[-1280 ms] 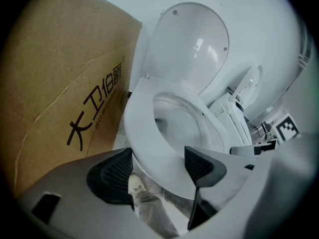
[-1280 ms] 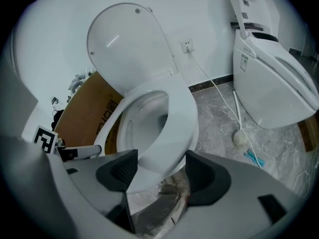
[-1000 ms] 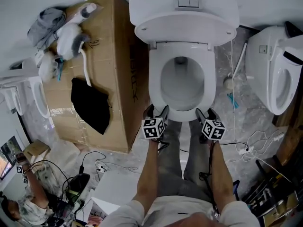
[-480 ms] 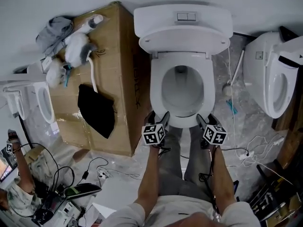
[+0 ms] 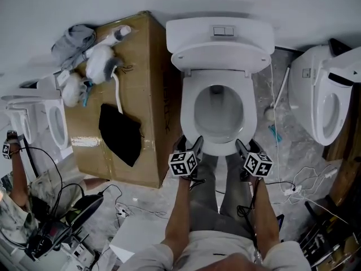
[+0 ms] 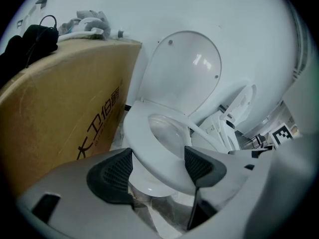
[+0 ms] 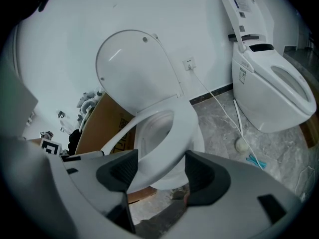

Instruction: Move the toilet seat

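The white toilet seat [image 5: 189,114] rings the bowl of the middle toilet, with its lid [image 5: 220,58] standing up against the tank. My left gripper [image 5: 192,144] is at the seat's front left and my right gripper [image 5: 243,146] at its front right. The left gripper view shows the seat's front rim [image 6: 154,151] filling the gap between the left gripper [image 6: 158,168] pads. In the right gripper view the seat [image 7: 177,131] is tilted up off the bowl and spans the right gripper [image 7: 159,171] pads. Both grippers are shut on the rim.
A large cardboard box [image 5: 135,95] with a black cloth [image 5: 121,131] stands tight against the toilet's left side. A second toilet [image 5: 324,100] stands at the right. Cables [image 5: 304,176] lie on the marble floor. A person [image 5: 14,208] crouches at the lower left.
Both grippers have risen together with the seat's front edge between their jaws, so the seat tilts up from the bowl.
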